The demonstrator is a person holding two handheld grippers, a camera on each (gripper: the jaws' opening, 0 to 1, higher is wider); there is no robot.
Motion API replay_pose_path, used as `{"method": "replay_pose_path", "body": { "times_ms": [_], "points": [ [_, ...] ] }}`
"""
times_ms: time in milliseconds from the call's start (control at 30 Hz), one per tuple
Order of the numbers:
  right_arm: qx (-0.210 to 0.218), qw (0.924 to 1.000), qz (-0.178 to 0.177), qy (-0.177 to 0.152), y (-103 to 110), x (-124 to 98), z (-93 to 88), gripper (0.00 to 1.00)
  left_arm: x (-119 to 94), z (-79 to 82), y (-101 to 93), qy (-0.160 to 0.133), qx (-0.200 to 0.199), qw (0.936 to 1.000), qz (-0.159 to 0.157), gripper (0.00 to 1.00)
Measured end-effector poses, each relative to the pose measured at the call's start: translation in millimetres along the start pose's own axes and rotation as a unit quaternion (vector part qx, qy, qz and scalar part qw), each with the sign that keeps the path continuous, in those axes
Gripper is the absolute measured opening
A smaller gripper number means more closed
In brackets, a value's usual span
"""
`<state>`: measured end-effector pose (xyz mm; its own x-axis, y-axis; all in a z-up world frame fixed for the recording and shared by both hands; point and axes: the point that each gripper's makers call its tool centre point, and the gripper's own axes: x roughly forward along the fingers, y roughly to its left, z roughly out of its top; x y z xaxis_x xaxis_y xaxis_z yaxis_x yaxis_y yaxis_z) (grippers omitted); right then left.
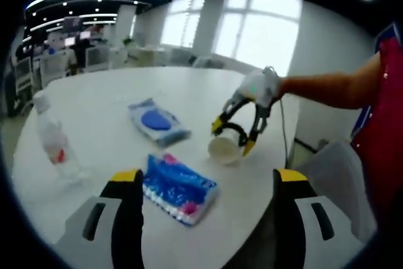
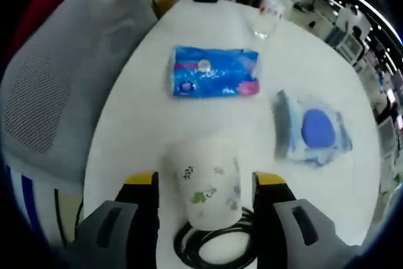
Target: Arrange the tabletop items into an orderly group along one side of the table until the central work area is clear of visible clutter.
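In the right gripper view, the right gripper (image 2: 205, 184) was seen with its yellow-tipped jaws spread on either side of a paper cup (image 2: 206, 186). The cup lay on its side on the white table (image 2: 138, 86), its printed wall between the jaws, with a thin gap visible on each side; whether the pads had begun to press could not be told. The cup's long axis was judged to run along the line of the jaws. In the left gripper view its round end faced that camera. A black ring (image 2: 217, 247) lay just under the cup.

Beyond the cup, the blue tissue pack (image 2: 214, 72) was seen flat, its long axis lying across the right gripper view. To one side, the wet-wipe pack (image 2: 315, 130) with its dark blue oval lay apart from it. Farthest off stood the clear bottle (image 2: 267, 11), upright, near the table's far edge.

The left gripper (image 1: 204, 184) was held wide apart above the near edge, nothing between its jaws.

The task was judged barely begun: four items were scattered over the centre, none lined along a side, and all remained to be moved.
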<state>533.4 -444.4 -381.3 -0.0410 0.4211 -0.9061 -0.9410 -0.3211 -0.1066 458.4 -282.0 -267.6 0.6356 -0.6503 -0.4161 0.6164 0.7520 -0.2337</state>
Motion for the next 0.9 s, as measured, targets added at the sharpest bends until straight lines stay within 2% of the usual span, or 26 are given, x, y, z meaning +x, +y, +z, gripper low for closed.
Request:
{"method": "replay_pose_path", "body": {
  "times_ms": [233,567,800,900],
  "points": [
    [-0.033,0.9989,0.015,0.029,2.0,3.8,-7.4,0.53,0.4,-0.2,1.2,0.0,-0.006,1.0,0.001,0.8],
    [-0.041,0.9982,0.016,0.041,1.6,5.0,-12.4,0.42,1.9,-1.0,0.7,0.002,-0.006,1.0,-0.003,0.79],
    [-0.021,0.9994,0.008,0.027,2.9,3.5,-10.9,0.41,1.8,-0.9,-0.3,0.002,-0.005,1.0,-0.006,0.79],
    [0.003,1.0,-0.003,0.005,1.0,-1.0,-6.8,0.41,1.8,-0.3,-1.0,0.001,-0.004,1.0,-0.008,0.79]
  ]
}}
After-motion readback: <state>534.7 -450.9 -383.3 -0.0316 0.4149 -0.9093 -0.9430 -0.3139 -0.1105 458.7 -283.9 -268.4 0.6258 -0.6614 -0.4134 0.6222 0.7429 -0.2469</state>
